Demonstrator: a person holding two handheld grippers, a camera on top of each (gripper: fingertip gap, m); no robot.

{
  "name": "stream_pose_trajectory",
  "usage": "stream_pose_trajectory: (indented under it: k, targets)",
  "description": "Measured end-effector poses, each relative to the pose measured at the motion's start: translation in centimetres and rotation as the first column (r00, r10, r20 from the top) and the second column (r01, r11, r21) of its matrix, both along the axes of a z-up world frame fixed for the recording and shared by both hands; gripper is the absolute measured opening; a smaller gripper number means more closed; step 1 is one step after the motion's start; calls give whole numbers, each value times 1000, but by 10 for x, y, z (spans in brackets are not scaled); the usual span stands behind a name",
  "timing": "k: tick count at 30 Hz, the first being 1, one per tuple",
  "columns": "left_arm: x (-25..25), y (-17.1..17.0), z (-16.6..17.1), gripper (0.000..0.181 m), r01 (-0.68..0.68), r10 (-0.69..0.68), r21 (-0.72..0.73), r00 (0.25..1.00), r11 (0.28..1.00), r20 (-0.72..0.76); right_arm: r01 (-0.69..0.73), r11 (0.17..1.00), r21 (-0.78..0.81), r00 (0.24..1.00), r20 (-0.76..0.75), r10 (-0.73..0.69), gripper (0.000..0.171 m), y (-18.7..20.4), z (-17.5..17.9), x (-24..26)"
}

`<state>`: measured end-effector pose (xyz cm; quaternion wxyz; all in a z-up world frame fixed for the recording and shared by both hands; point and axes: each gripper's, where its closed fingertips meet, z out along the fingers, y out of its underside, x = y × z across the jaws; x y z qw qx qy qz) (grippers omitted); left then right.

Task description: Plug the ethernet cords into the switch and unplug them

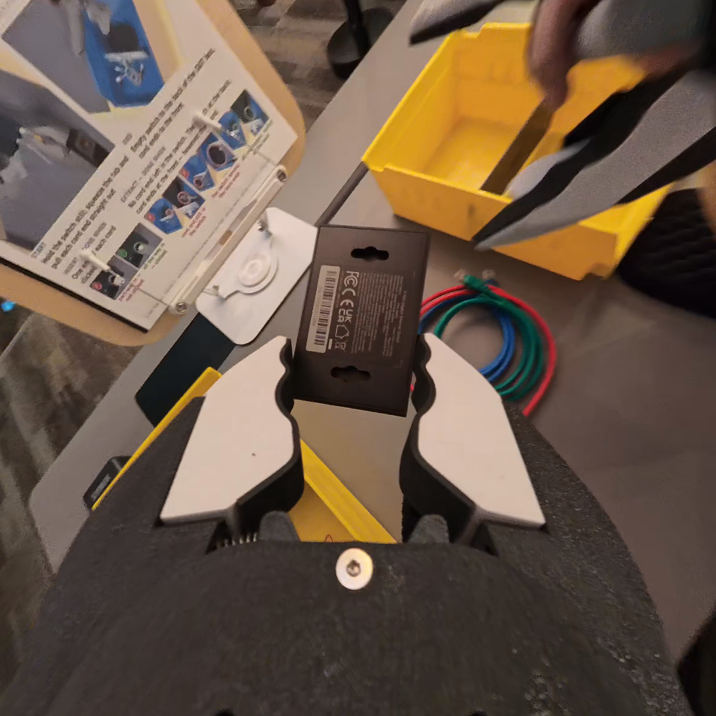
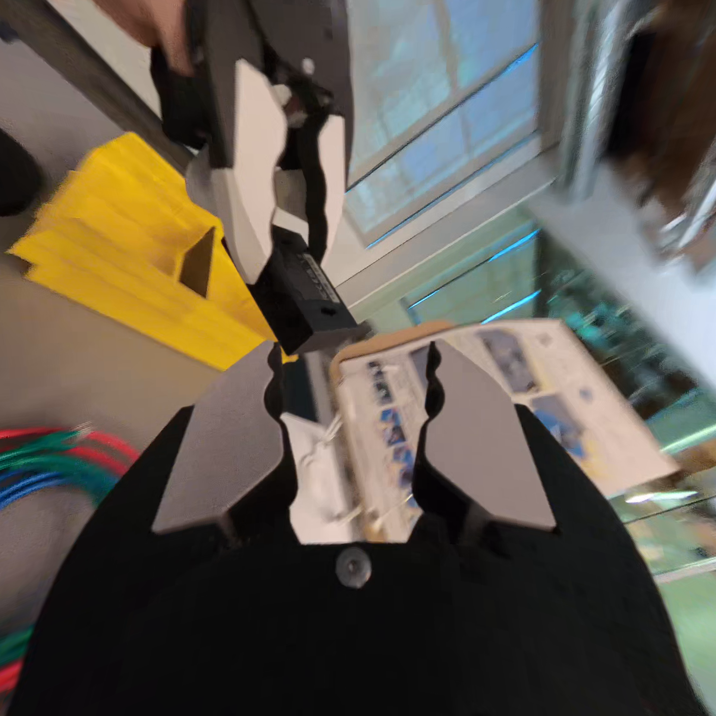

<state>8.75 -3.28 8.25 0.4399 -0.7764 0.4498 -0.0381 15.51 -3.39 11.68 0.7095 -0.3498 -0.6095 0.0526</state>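
Note:
My left gripper (image 1: 354, 345) is shut on the black switch (image 1: 362, 310) and holds it above the grey table with its labelled underside facing the camera. The switch also shows in the right wrist view (image 2: 306, 298), clamped in the left gripper (image 2: 298, 248). Red, green and blue ethernet cords (image 1: 515, 333) lie coiled on the table to the right of the switch, unplugged; they show blurred at the left edge of the right wrist view (image 2: 54, 461). My right gripper (image 2: 354, 360) is open and empty, in the air near the switch. It appears blurred at the upper right of the left wrist view (image 1: 503, 217).
A yellow bin (image 1: 457, 128) stands at the back right of the table. A second yellow bin (image 2: 128, 248) lies under the left gripper. An instruction sheet on a board (image 1: 128, 166) with a white stand (image 1: 255, 271) is at the left. Windows fill the background.

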Motion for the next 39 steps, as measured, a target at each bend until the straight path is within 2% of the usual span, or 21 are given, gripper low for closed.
stream_pose_trajectory:
  k: [2,5,6,8,9,10,12,13,16,19,20,22,24,26,28,29,32,35,38,39]
  targets:
    - [2,-11,10,60,51,-50,-38,998,998,28,-18,986,165,999,-25,23,75,-10,2,-17]
    - [8,-27,11,60,134,-127,-104,990,986,66,-8,965,262,999,32,-1,75,-18,-8,-38]
    - [13,-33,9,60,176,-166,-128,982,976,86,-4,958,286,998,58,-13,70,-19,-14,-44]
    - [23,-45,5,60,271,-252,-150,959,951,130,39,929,369,990,111,-86,32,-15,-22,-48]
    - [24,-47,6,57,300,-284,-120,949,946,136,33,922,386,986,139,-94,30,-15,-26,-49]
    - [23,-41,13,68,291,-283,-37,947,956,150,16,934,357,983,168,-81,30,-15,-31,-49]
    - [15,-30,32,107,248,-275,153,940,957,201,31,962,270,980,183,-83,29,-9,-32,-44]
    - [12,-33,37,111,256,-298,193,925,947,236,51,969,243,980,176,-96,30,-4,-31,-40]
    - [1,-36,45,97,257,-357,357,900,898,249,57,988,146,984,161,-80,30,5,-29,-28]
    - [3,-39,46,73,275,-418,567,898,776,138,-7,1000,12,993,115,5,30,1,-26,-28]
    - [7,-38,43,76,283,-413,584,905,761,100,-31,999,-19,995,97,33,30,-1,-25,-31]
    - [19,-33,30,98,315,-407,552,912,772,49,-64,996,-64,994,82,69,30,-5,-25,-34]
    - [26,-26,16,91,357,-405,517,914,777,-22,-92,993,-77,991,90,99,31,-9,-27,-37]
    - [30,-21,10,66,405,-419,547,902,732,-107,-125,987,-100,983,118,137,30,-15,-33,-40]
    - [36,-27,10,34,475,-479,594,862,649,-165,-116,989,-95,984,122,128,30,-14,-34,-40]
    - [37,-27,10,33,485,-484,613,855,624,-183,-117,989,-94,985,116,127,31,-13,-33,-39]
    - [37,-23,2,31,495,-486,607,852,622,-197,-107,989,-106,983,137,121,32,-9,-39,-38]
    - [28,-13,-5,29,483,-430,598,870,639,-244,-65,994,-93,984,160,79,37,-1,-45,-38]
    - [21,-12,-8,29,479,-444,589,870,651,-216,-36,998,-54,986,160,44,39,4,-44,-36]
    - [21,-13,-8,29,479,-460,586,866,654,-195,-37,998,-44,987,157,44,34,4,-43,-36]
